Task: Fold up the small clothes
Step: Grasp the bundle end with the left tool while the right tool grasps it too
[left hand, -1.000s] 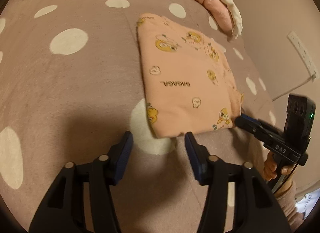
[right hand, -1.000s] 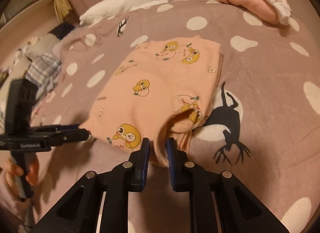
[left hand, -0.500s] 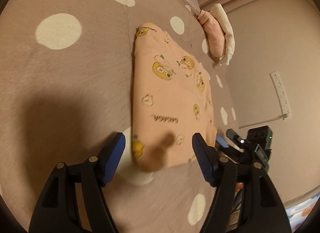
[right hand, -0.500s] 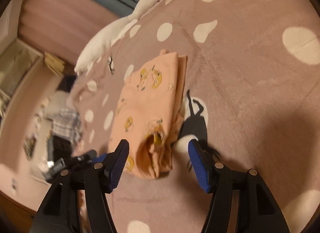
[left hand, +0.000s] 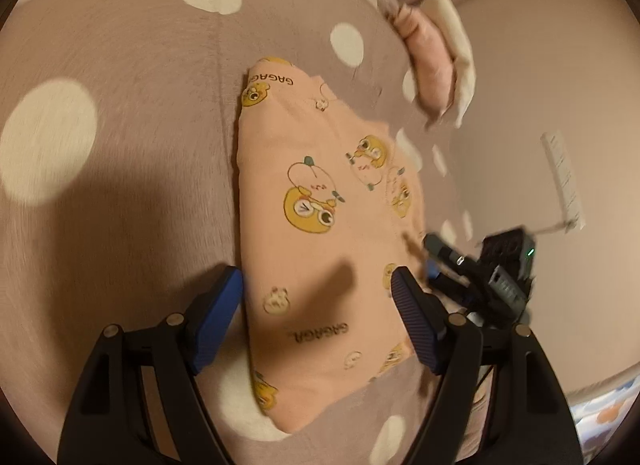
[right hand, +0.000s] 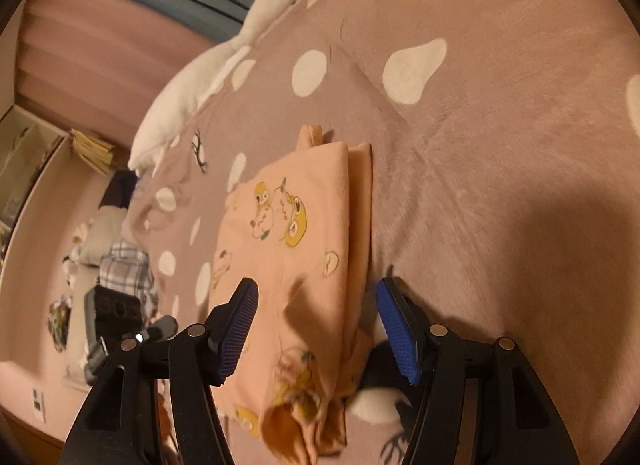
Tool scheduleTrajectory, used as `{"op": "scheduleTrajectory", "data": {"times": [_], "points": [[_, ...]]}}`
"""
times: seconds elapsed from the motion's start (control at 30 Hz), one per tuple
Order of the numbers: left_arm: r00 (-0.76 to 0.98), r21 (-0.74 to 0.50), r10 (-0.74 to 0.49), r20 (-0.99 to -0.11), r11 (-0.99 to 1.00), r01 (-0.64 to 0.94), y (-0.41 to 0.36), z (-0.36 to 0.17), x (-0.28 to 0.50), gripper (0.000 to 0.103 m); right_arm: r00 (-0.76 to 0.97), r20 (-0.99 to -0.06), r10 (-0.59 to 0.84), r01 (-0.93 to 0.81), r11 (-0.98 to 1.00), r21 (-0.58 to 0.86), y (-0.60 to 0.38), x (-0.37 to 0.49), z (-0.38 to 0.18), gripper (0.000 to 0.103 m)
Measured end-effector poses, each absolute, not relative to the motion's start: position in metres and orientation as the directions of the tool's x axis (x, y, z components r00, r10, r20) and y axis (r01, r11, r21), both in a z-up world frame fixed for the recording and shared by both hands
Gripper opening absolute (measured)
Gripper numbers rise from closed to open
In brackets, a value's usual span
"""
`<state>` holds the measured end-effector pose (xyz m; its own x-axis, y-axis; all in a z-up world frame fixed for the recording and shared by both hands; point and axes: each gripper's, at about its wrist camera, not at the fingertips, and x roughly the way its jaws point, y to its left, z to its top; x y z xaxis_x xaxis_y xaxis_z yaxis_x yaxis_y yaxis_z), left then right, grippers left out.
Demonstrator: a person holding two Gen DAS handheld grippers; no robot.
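Left gripper [left hand: 316,305]: jaws spread wide, nothing held. It hangs over the near end of the peach garment [left hand: 320,233], one blue pad to either side of the cloth; whether the pads touch the fabric cannot be told.

Right gripper [right hand: 316,329]: likewise wide apart and empty, straddling the garment's near end from the opposite side. In the left wrist view it appears just beside the garment's right edge.

Garment condition: it lies on the spotted bedspread [left hand: 120,105], near the edge closest to the person, folded into a long, narrow panel with printed cartoon figures uppermost. In the right wrist view, stacked layers show along its right edge, and the nearest end is bunched and uneven, one corner turned up.

Judgement: the lengthwise folds appear complete. At least one crosswise fold, near end to far end, likely remains, after the rumpled end is tidied.

Beyond, at the bedspread's far edge: a stack of pink and cream folded cloth [left hand: 436,61] and a white goose plush [right hand: 208,77].
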<state>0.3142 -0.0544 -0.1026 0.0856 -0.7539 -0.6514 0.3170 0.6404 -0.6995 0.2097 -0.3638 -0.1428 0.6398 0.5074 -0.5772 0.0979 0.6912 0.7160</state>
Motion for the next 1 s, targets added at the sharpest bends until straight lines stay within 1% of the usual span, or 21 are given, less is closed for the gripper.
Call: {"op": "scheduleTrajectory", "data": {"times": [0.13,0.17,0.4,0.53,0.57,0.63,0.67,0.73,0.8,0.87,1.0], "points": [[0.059,-0.709,-0.766,-0.640,0.619,0.339,-0.066,-0.110,0.319,0.077,0.633,-0.561,0.534,0.069,0.683,0.727,-0.362,0.214,-0.146,0.062],[0.062,-0.711,-0.770,-0.635,0.614,0.344,-0.069,-0.113,0.318,0.078,0.630,-0.550,0.548,0.055,0.675,0.736,-0.360,0.215,-0.149,0.062],[0.102,-0.760,-0.821,-0.561,0.560,0.329,-0.065,-0.118,0.315,0.079,0.632,-0.514,0.580,-0.016,0.673,0.740,-0.357,0.215,-0.151,0.062],[0.112,-0.766,-0.825,-0.554,0.557,0.320,-0.065,-0.127,0.318,0.079,0.639,-0.507,0.579,-0.032,0.678,0.734,-0.355,0.217,-0.152,0.062],[0.119,-0.769,-0.828,-0.548,0.554,0.319,-0.063,-0.127,0.318,0.077,0.642,-0.508,0.574,-0.033,0.682,0.731,-0.354,0.216,-0.152,0.062],[0.136,-0.745,-0.809,-0.571,0.581,0.328,-0.060,-0.124,0.316,0.073,0.652,-0.510,0.561,-0.020,0.686,0.728,-0.354,0.216,-0.152,0.062],[0.148,-0.722,-0.796,-0.587,0.597,0.349,-0.058,-0.121,0.315,0.073,0.657,-0.529,0.537,0.001,0.701,0.713,-0.353,0.214,-0.149,0.061],[0.145,-0.720,-0.799,-0.584,0.592,0.363,-0.057,-0.121,0.314,0.073,0.666,-0.547,0.508,0.011,0.726,0.688,-0.351,0.211,-0.144,0.061],[0.106,-0.747,-0.816,-0.569,0.566,0.350,-0.060,-0.128,0.318,0.073,0.659,-0.550,0.513,0.006,0.727,0.686,-0.349,0.211,-0.146,0.061],[0.108,-0.759,-0.822,-0.559,0.560,0.332,-0.062,-0.130,0.320,0.073,0.650,-0.548,0.526,0.000,0.722,0.692,-0.348,0.217,-0.151,0.061],[0.139,-0.740,-0.812,-0.566,0.575,0.349,-0.064,-0.126,0.315,0.072,0.661,-0.532,0.529,-0.021,0.722,0.692,-0.344,0.221,-0.152,0.061]]}}
